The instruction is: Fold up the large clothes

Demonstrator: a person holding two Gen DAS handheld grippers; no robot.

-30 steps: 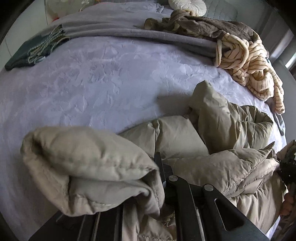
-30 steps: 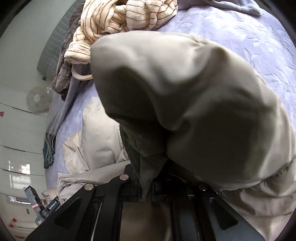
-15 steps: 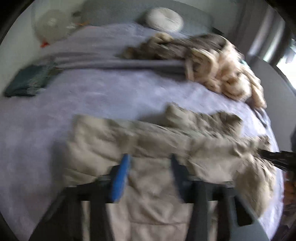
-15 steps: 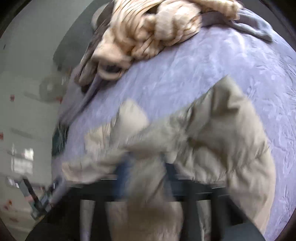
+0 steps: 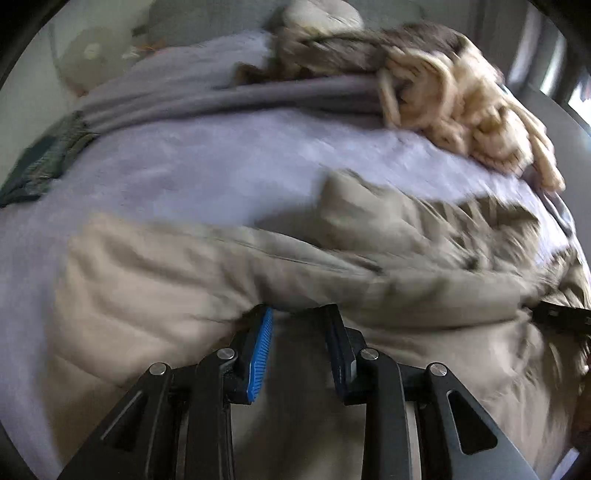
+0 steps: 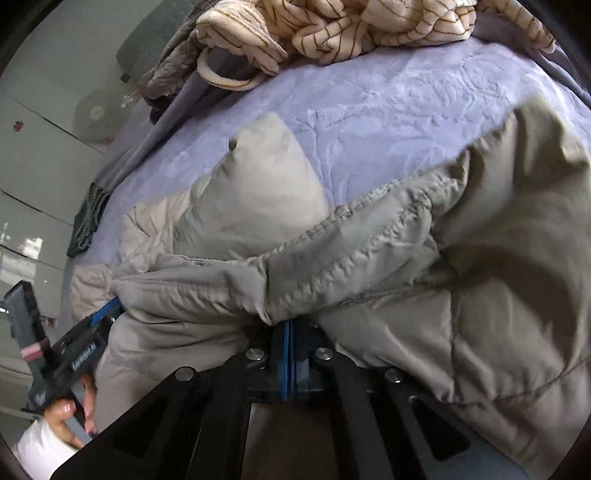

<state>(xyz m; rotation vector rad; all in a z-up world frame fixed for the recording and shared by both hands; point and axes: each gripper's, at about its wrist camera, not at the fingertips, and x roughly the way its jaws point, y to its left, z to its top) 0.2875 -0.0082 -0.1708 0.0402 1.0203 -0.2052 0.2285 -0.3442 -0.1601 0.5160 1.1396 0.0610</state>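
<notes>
A big bed point(image 6: 388, 103) with a soft purple cover fills the room. At the top of both pictures a cream blanket with thin brown stripes point(image 6: 332, 26) lies in a messy heap, with a brown cloth point(image 5: 369, 48) bunched up beside it. At the left edge of the left wrist picture a dark green cloth point(image 5: 40, 158) sits on the bed. A white round fan point(image 6: 96, 114) stands by the wall in the upper left of the right wrist picture. The puffy tan coat point(image 6: 388, 258) lies spread across the bed in the middle and lower part of both pictures, with one pointy piece sticking up in the middle. The left tongs point(image 5: 297, 314) are at the bottom of the left wrist picture, a little way apart, with their tips touching the coat; no cloth is pinched between them, and they have just been opening. That picture is blurry. The right tongs point(image 6: 288, 326) are at the bottom of the right wrist picture, closed tight with the blue pads pressed together. The coat's stitched edge hides their tips, so I cannot tell if cloth is caught there. In the lower left corner, a hand point(image 6: 68, 417) with a white sleeve holds the other tool.
</notes>
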